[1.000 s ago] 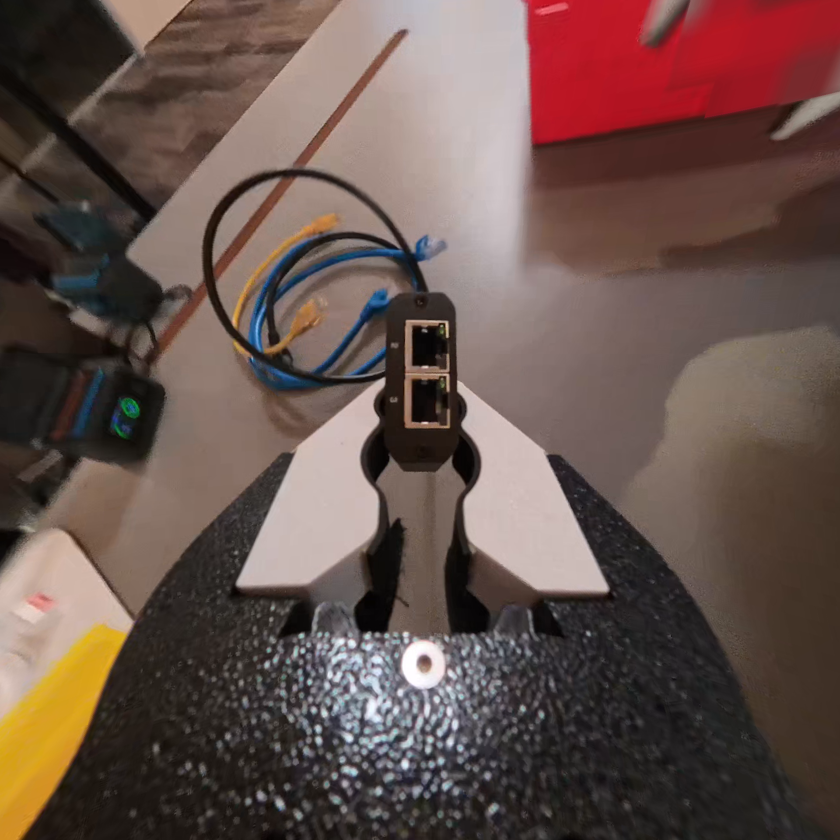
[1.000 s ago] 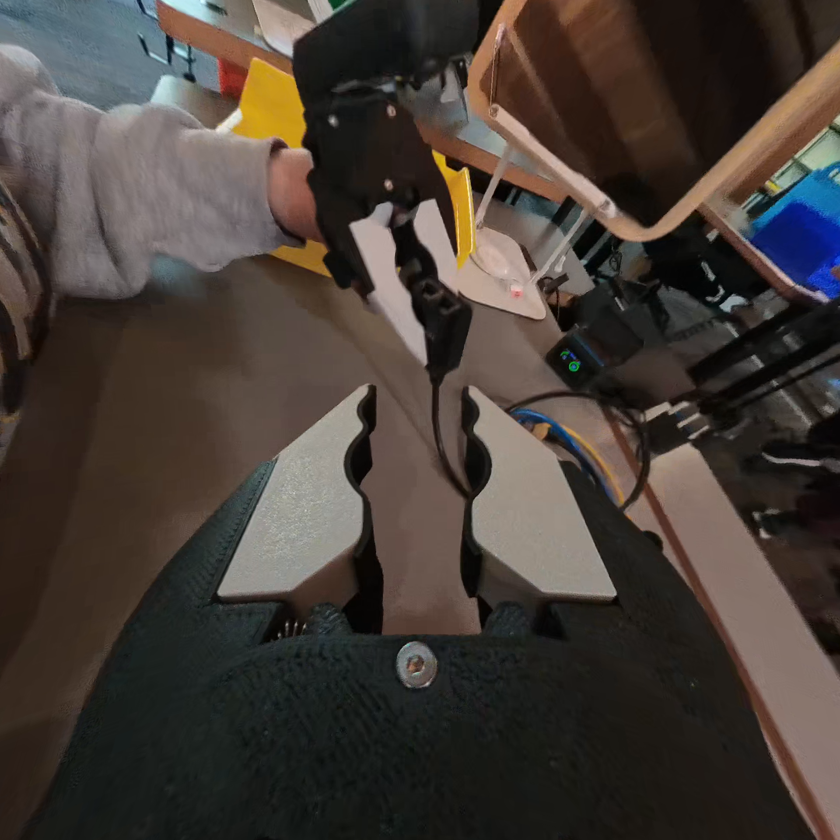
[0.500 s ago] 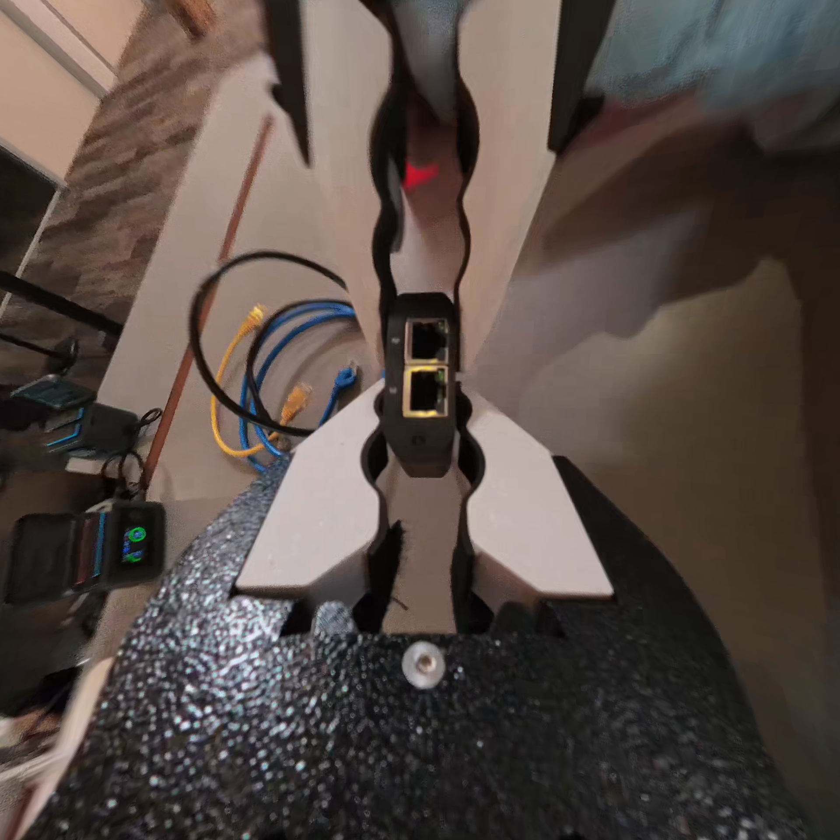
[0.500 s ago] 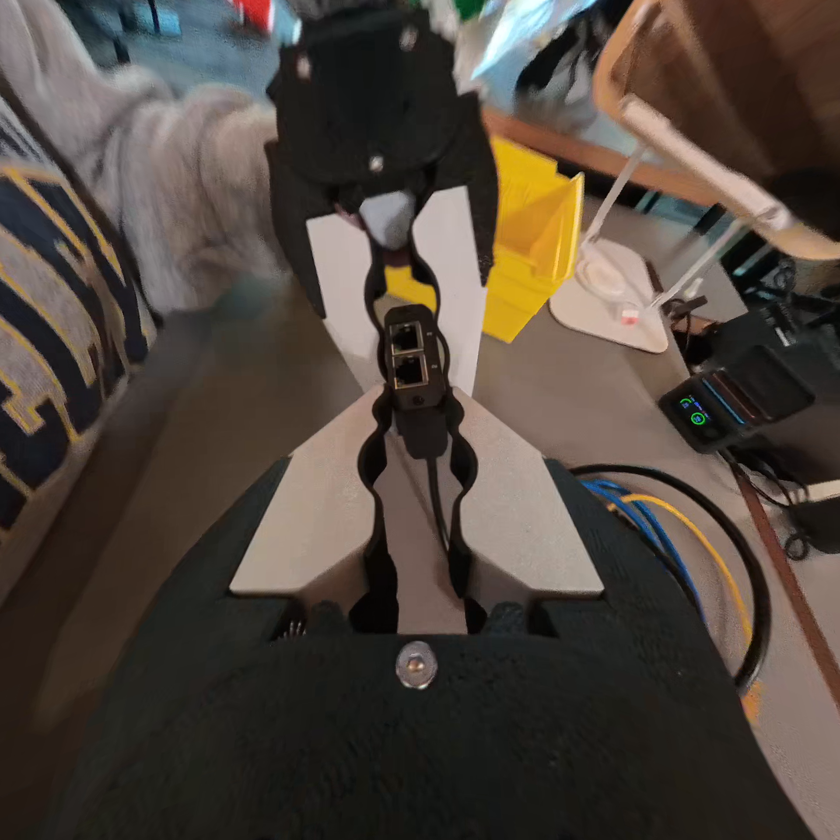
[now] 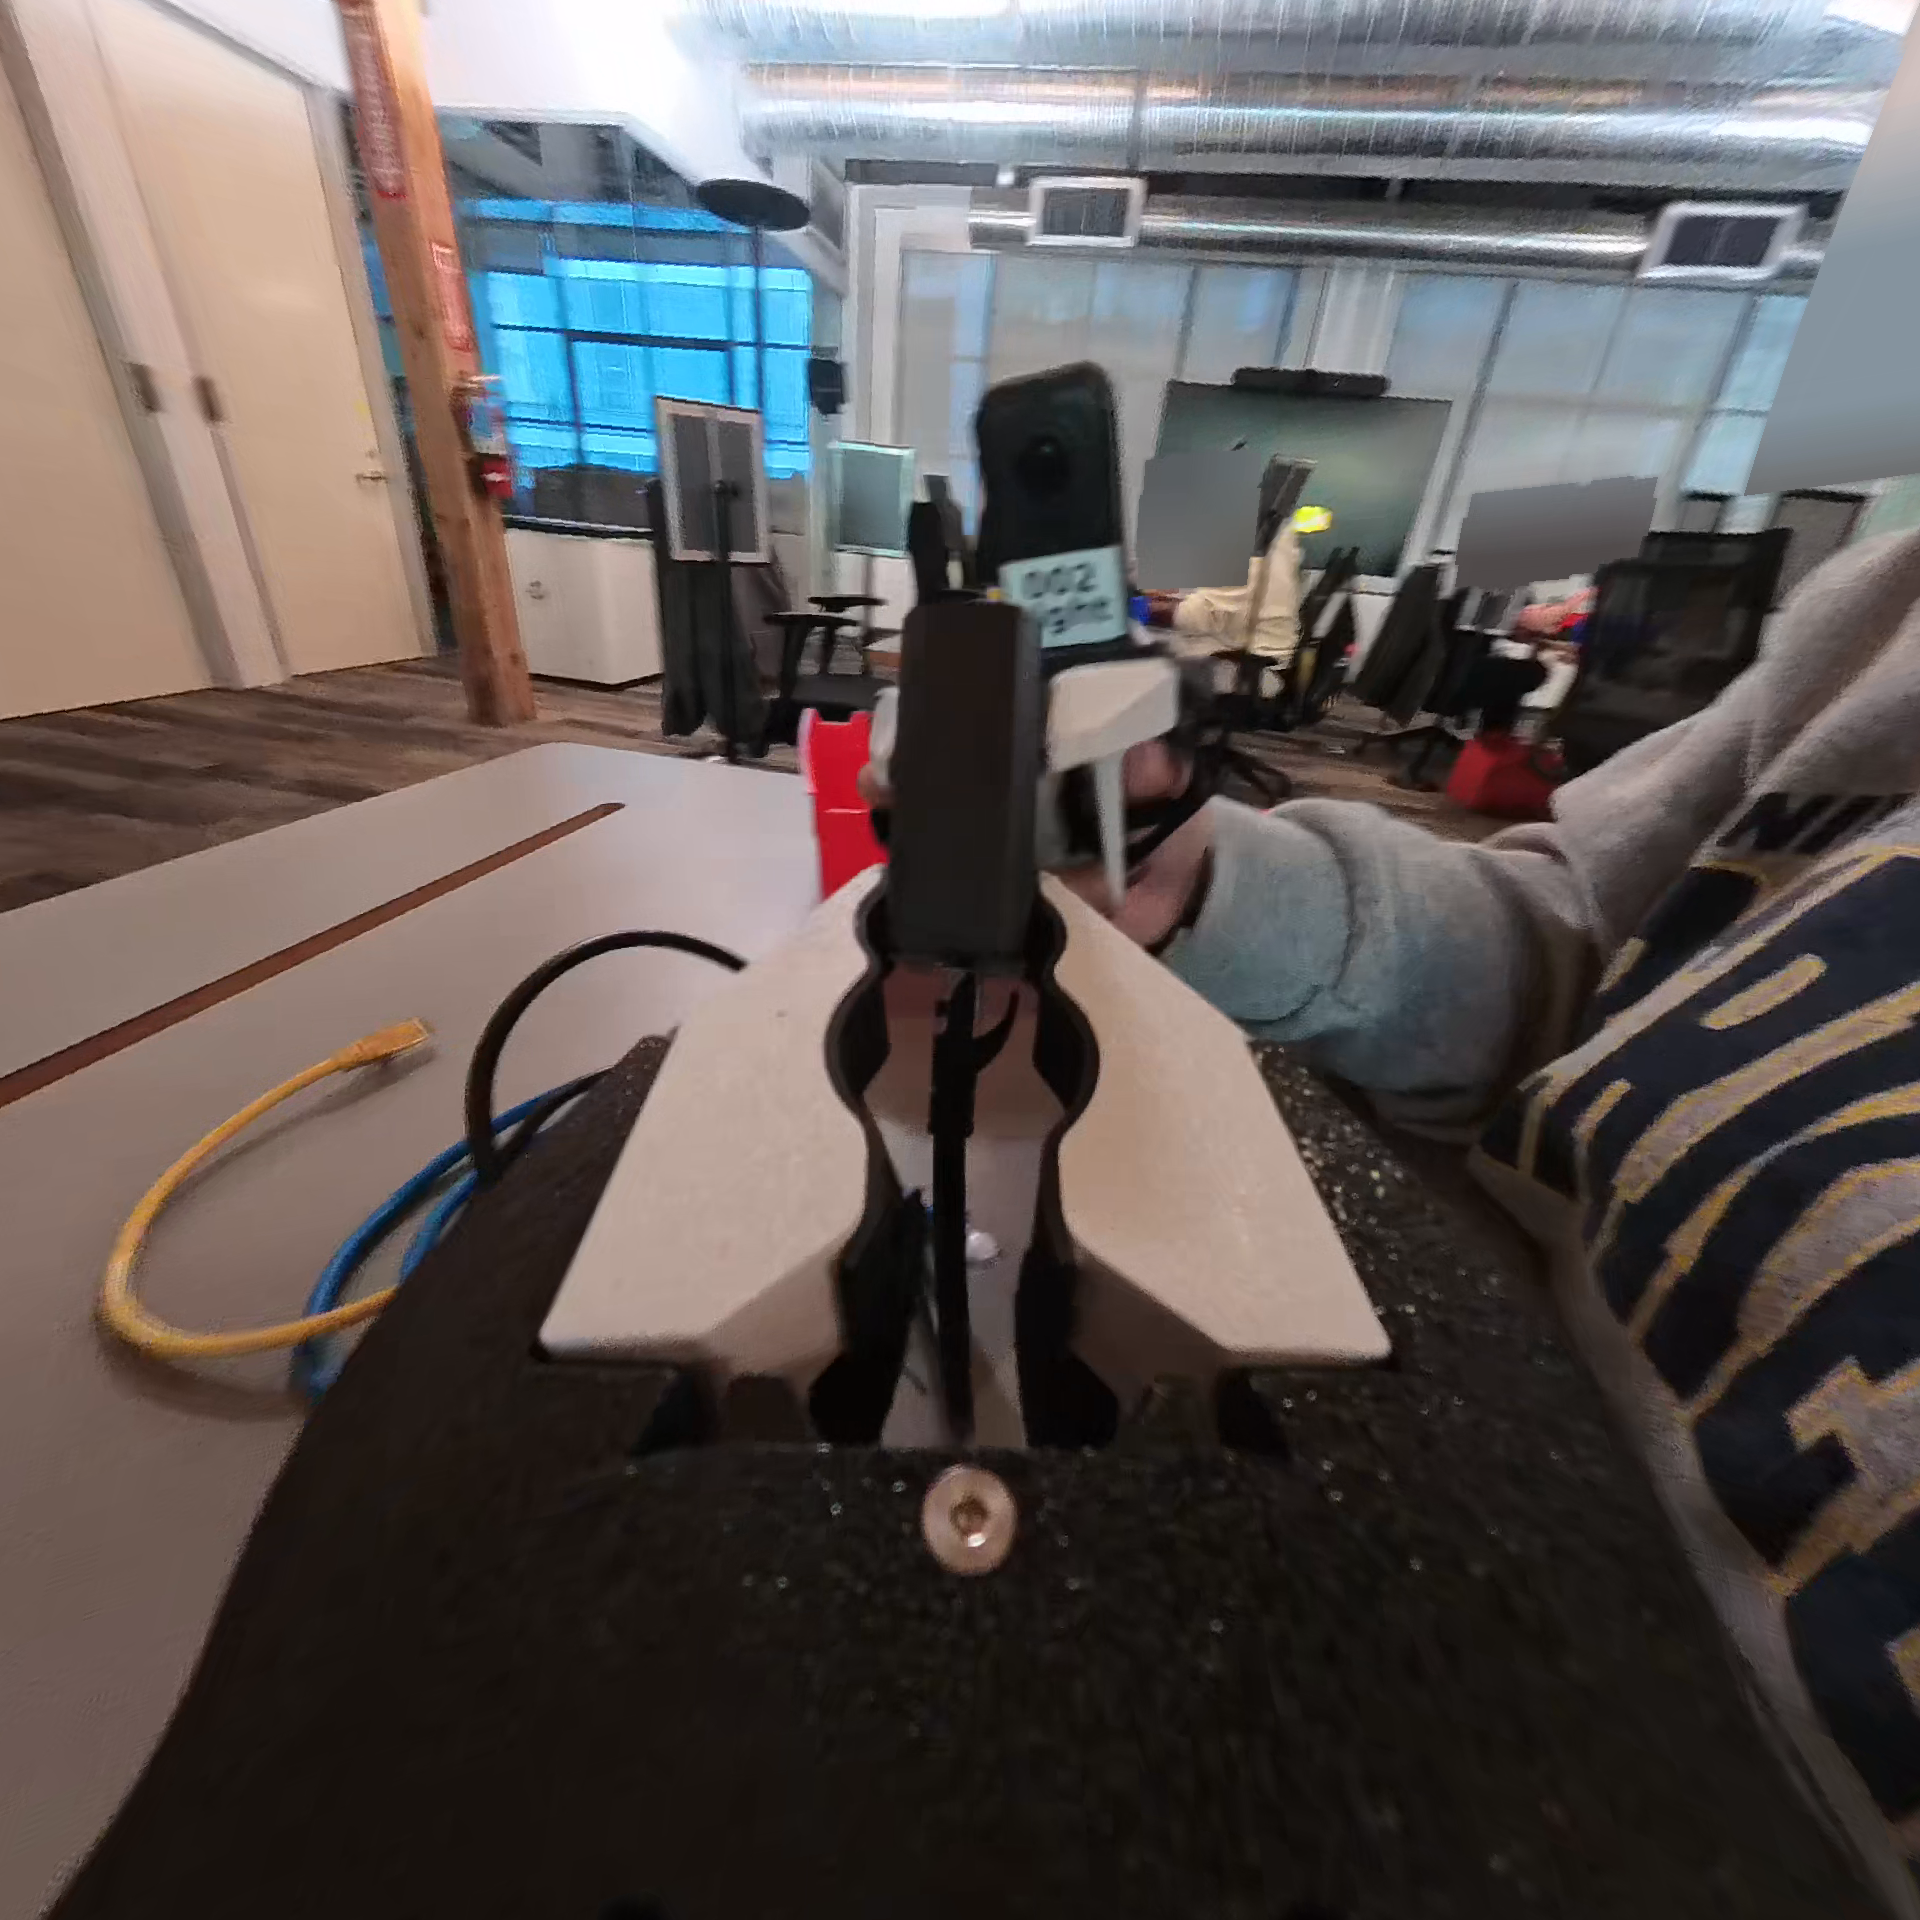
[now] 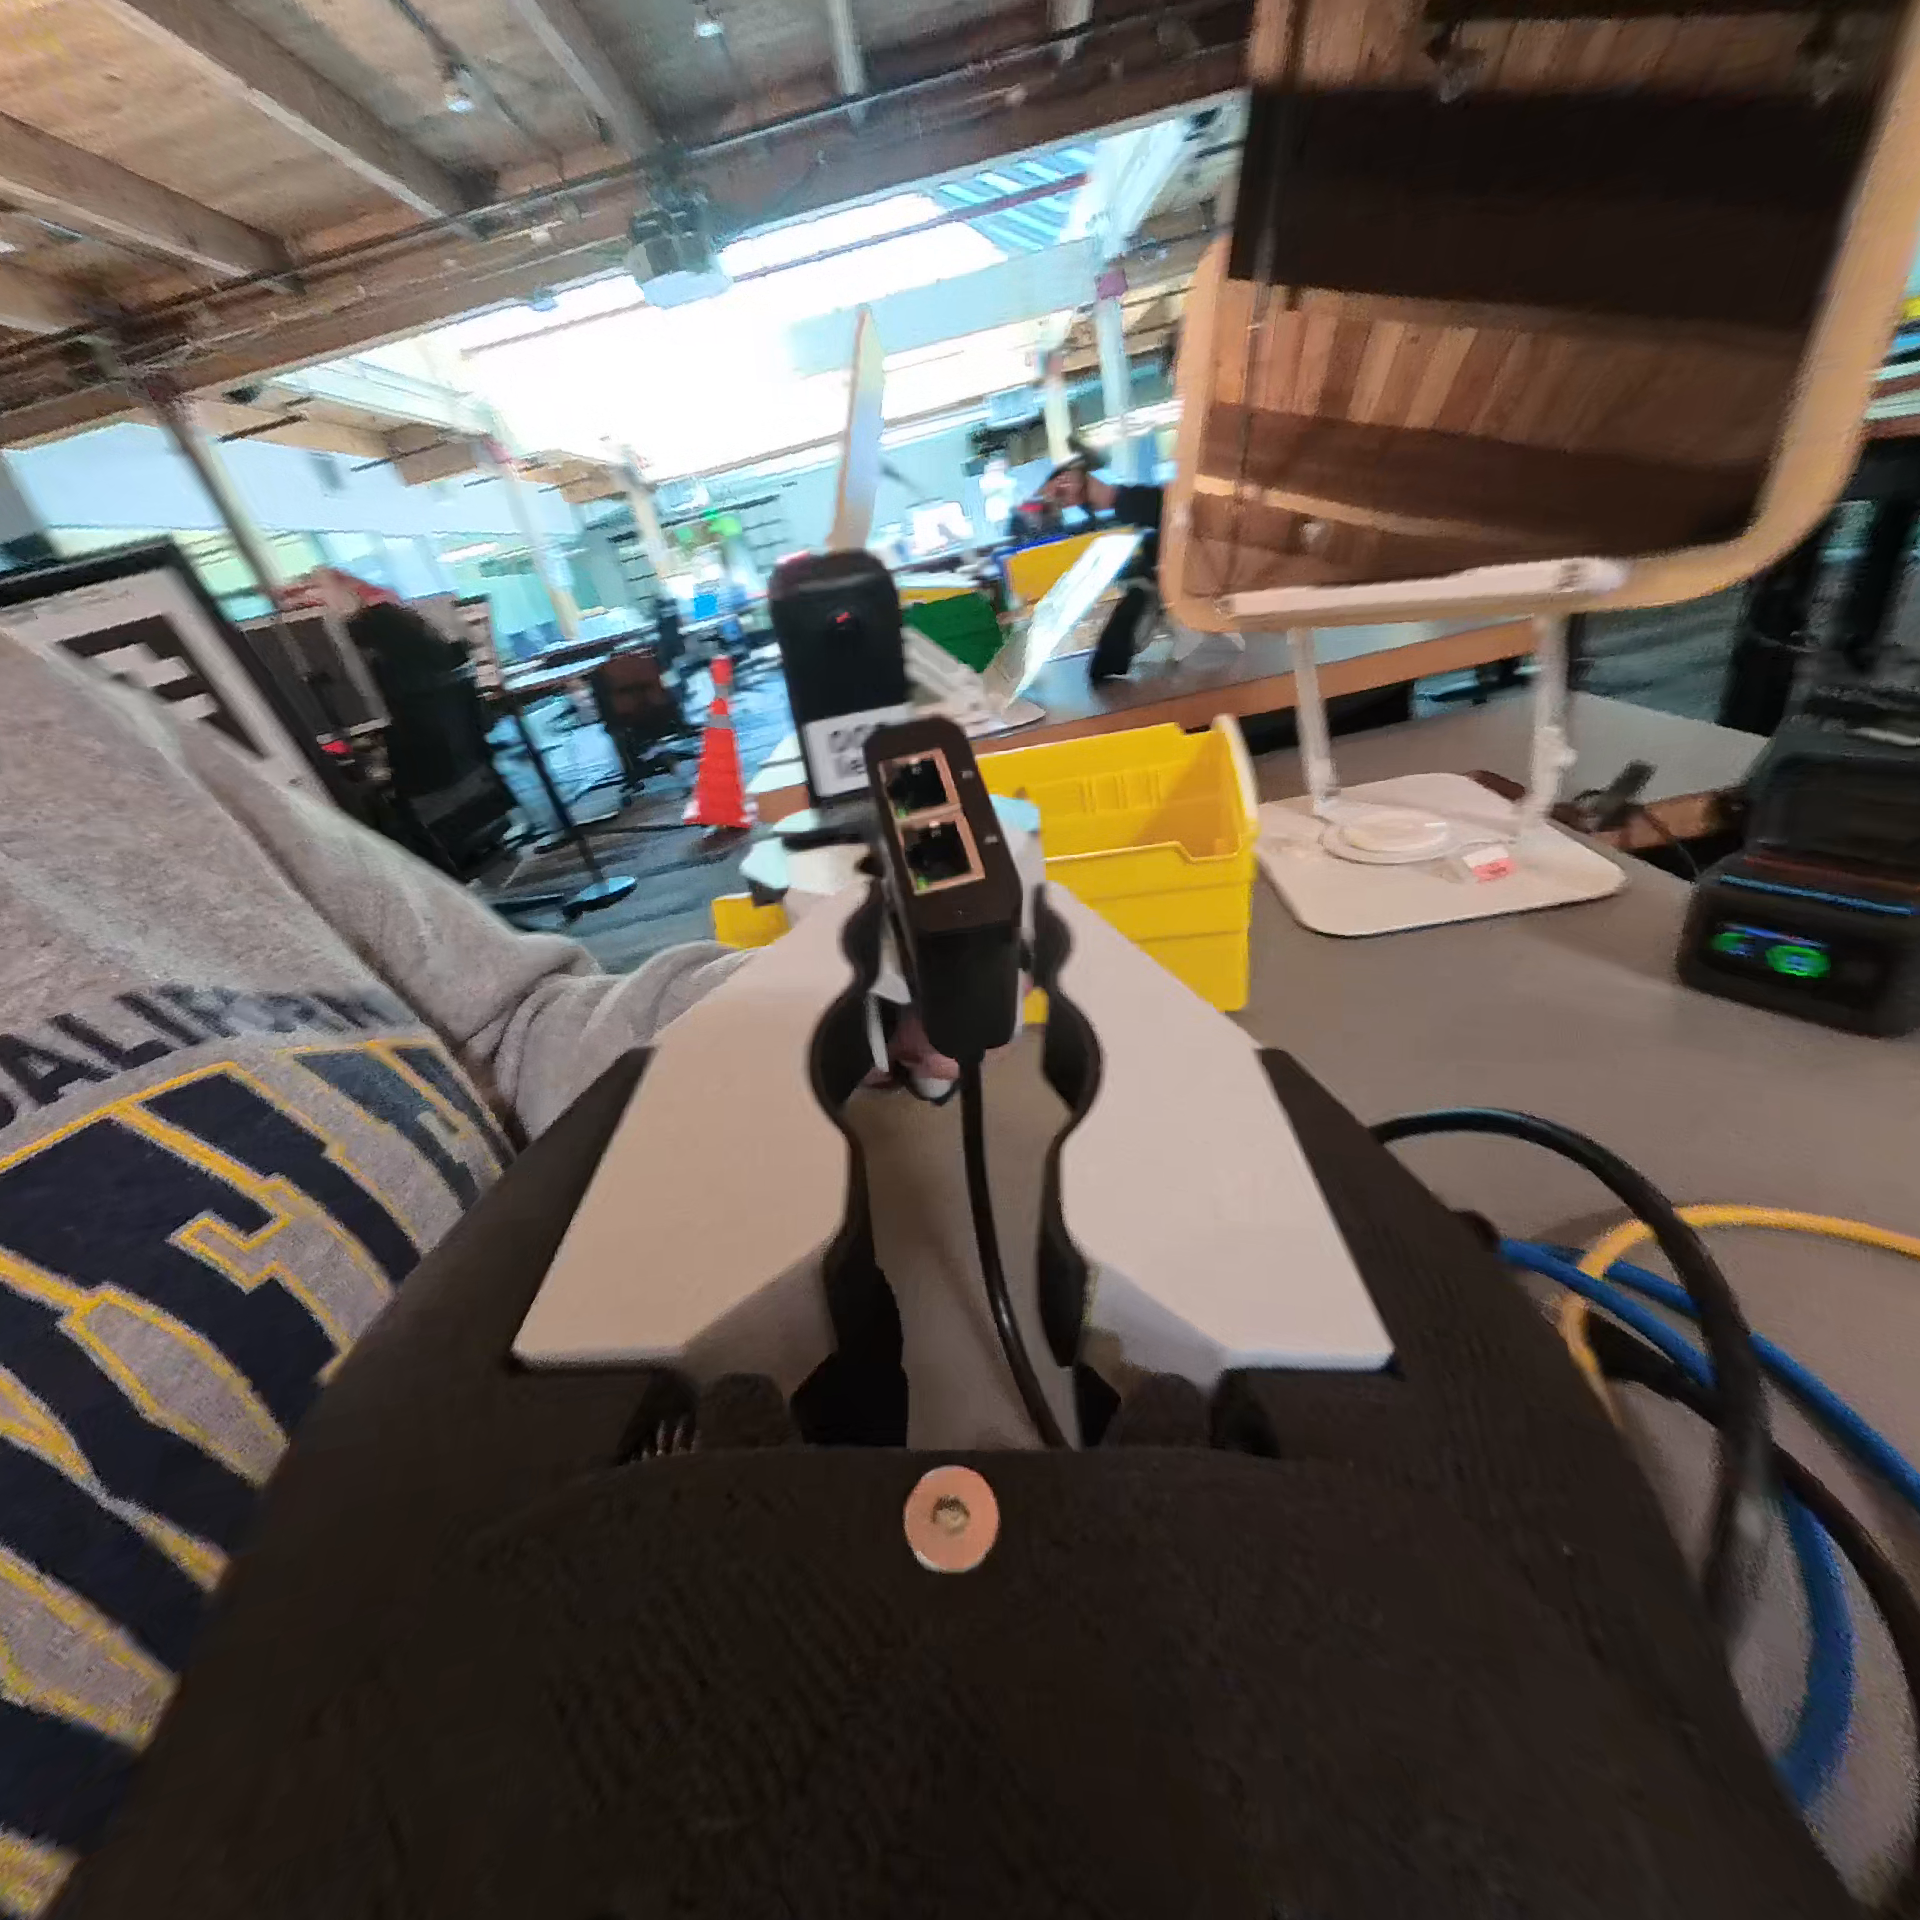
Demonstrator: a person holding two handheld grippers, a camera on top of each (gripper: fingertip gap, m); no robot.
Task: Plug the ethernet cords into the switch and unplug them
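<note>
The black switch stands upright between my left gripper's pads, which press on its lower end. Its black cord hangs down between the fingers. In the right wrist view the switch shows its two empty ports and stands between my right gripper's fingertips. A slit shows beside it on the left, so the pads do not press. The right gripper shows behind the switch in the left wrist view. A yellow cable and a blue cable lie unplugged on the table.
A yellow bin, a white lamp base and a black power unit stand on the table beyond the grippers. A red bin stands behind the switch. A person's grey sleeve is close on the right. The cables coil at right. The tips of both grippers are at nearly the same place. From either gripper's tips it is about 35 cm to the black power unit.
Both grippers tilted up from the table to level. My right gripper came up to the switch, closed around it, then widened slightly. My left gripper kept hold of the switch.
</note>
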